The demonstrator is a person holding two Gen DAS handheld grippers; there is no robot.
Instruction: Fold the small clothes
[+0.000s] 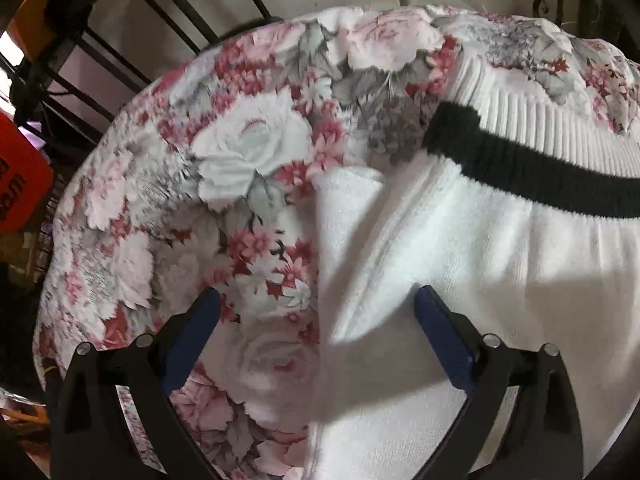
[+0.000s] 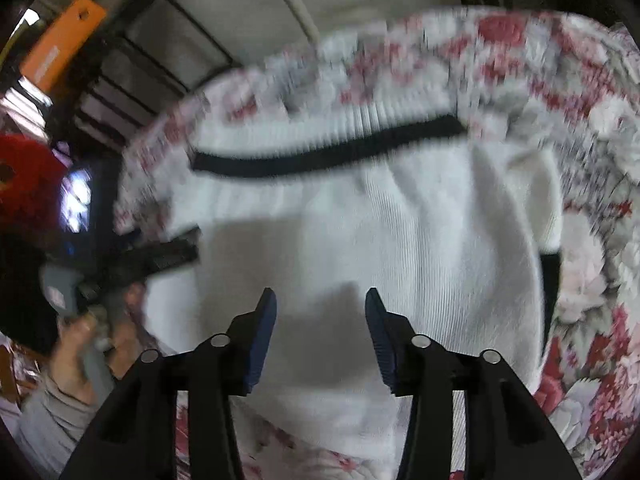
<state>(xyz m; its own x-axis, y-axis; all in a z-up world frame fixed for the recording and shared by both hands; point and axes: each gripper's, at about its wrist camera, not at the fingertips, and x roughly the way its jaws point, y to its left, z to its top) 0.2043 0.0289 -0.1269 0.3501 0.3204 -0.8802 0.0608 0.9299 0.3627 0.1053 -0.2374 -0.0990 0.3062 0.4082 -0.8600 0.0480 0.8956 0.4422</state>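
floral bedspread [image 1: 248, 148], white garment [image 1: 480, 264] on it, black railing [image 1: 100, 52] behind

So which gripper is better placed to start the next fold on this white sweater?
Probably left. The left gripper is open, straddling the white sweater at its folded side edge. The right gripper, also open, sits over the flat middle, with no edge between its fingers.

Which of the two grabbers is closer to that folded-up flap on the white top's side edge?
Left. The left gripper straddles the white top's side edge just below the folded flap. The right gripper hovers over the garment's middle, away from that edge.
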